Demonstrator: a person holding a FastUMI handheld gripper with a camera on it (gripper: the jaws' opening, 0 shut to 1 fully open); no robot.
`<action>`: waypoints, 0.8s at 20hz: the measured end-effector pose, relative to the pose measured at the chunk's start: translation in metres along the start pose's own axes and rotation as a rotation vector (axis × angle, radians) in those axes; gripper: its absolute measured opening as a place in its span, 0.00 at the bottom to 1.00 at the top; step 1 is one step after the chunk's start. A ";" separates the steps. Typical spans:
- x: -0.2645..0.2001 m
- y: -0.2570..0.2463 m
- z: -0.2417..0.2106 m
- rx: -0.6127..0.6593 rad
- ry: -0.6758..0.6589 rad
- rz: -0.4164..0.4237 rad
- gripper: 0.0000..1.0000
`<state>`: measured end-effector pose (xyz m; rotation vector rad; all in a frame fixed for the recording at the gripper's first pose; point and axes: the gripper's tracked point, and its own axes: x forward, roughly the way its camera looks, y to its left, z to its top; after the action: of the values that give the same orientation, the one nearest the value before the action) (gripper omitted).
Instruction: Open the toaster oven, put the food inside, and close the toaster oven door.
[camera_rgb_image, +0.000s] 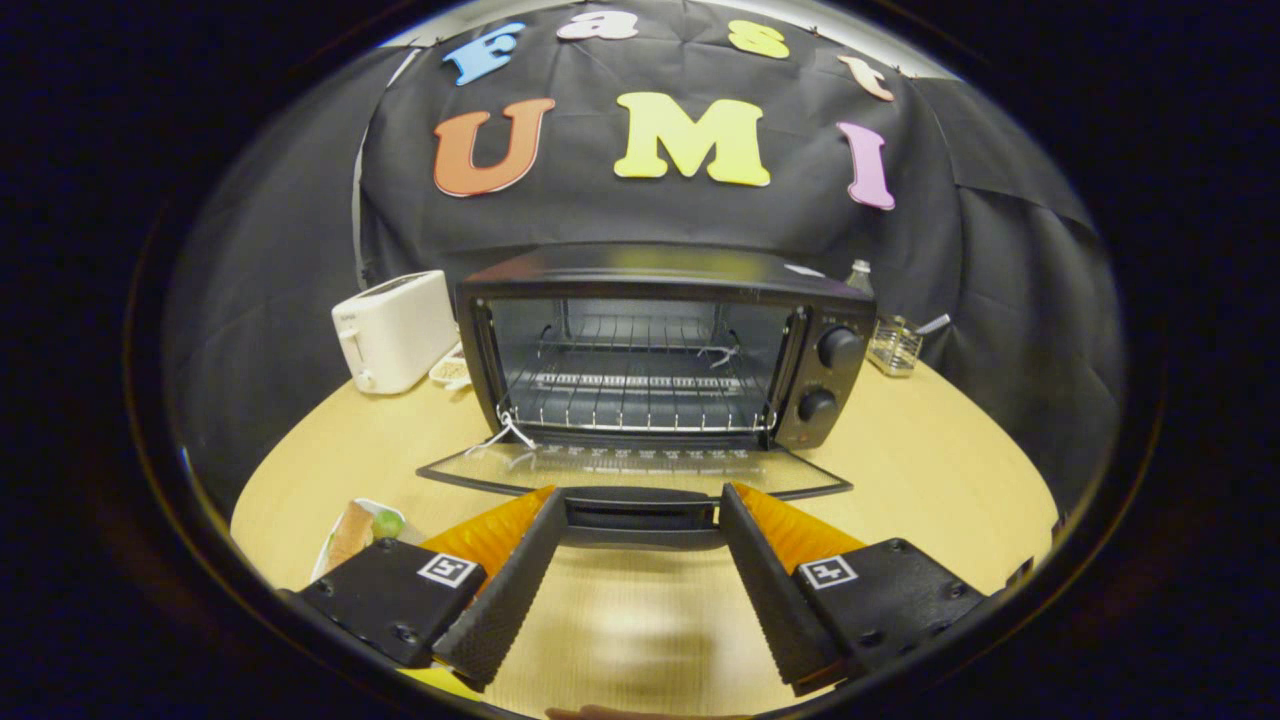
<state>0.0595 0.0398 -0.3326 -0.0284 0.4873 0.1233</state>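
Note:
A black toaster oven (665, 345) stands on the wooden table (930, 470) straight ahead, its glass door (630, 468) folded down flat toward me. Inside, a wire rack (630, 390) is bare. The door's black handle (640, 515) lies just ahead of my fingertips, between them. My gripper (640, 510) is open, its black ribbed fingers (510, 590) spread wide on either side of the handle with nothing pressed between them. The food, a sandwich with a green piece on a white plate (362, 528), sits on the table just left of my left finger, partly hidden by it.
A white toaster (393, 330) stands left of the oven, with a small dish (452, 370) beside it. A glass holder with utensils (893, 345) and a bottle (860, 275) stand behind the oven's right side. Bare tabletop lies right of the door.

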 end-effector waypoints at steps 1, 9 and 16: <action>0.001 0.000 -0.006 0.008 0.013 0.001 1.00; 0.011 0.000 -0.038 0.091 0.071 0.013 0.96; -0.015 0.024 -0.006 0.015 0.029 0.203 0.97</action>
<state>0.0405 0.0618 -0.3305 0.0340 0.5193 0.3181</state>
